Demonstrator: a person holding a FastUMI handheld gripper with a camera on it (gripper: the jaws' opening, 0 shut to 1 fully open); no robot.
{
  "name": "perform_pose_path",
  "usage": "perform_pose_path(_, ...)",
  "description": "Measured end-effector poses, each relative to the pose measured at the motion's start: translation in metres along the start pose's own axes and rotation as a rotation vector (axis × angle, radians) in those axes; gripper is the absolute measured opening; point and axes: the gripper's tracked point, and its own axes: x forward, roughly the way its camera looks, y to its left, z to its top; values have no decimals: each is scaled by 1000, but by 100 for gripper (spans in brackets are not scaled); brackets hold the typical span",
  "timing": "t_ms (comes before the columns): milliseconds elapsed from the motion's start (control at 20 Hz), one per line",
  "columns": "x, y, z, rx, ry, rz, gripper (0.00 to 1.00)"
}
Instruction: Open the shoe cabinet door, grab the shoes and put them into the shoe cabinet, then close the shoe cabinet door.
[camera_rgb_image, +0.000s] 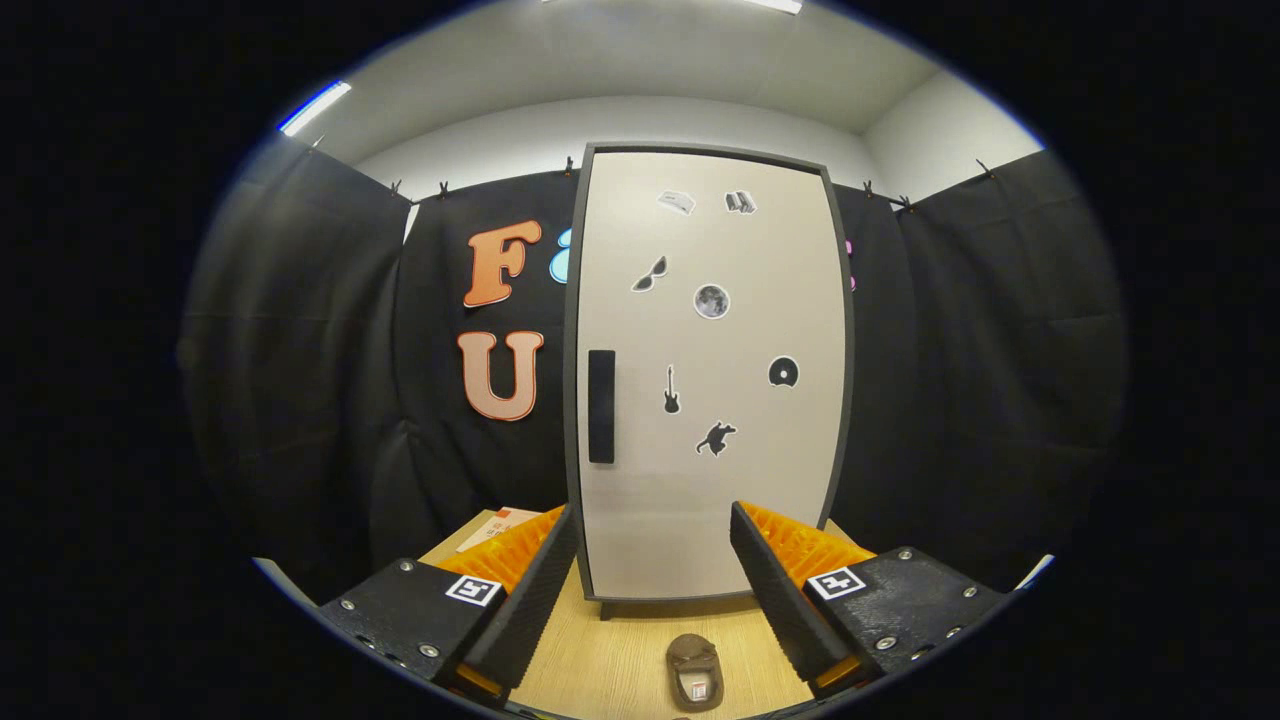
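Gripper (652, 590): fingers spread wide, holding nothing, hovering over the near part of the desk (620, 660).

Between the fingers, on the desk near its front edge: one small brown shoe (694, 672), lying flat and clear of both fingers. Only one shoe can be made out.

Just beyond the fingers: shoe cabinet (712, 380) standing upright toward the back of the desk on short feet. Its door is pale with a dark frame and fully closed. Several small stickers on the door face. A dark vertical handle (601, 406) sits at mid-height along the door's left edge, so the hinge is probably on the right.

Off to the left by the cabinet's base, partly hidden behind the left finger: a flat paper or card (497, 528).

Judgement: task at its first step, door not yet opened, shoe not yet touched. Next move calls for lifting the gripper up and left to the handle, closing on it, and pulling in an arc toward the right hinge side. The shoe sits close in front of the door; the swing may brush it.
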Motion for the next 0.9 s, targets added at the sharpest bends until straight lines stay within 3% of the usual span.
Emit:
perform_pose_path(450,99,37,15,-29,-2,70,96)
perform_pose_path(650,137,52,22,-69,-14,82,96)
perform_pose_path(900,184,59,24,-30,-15,73,96)
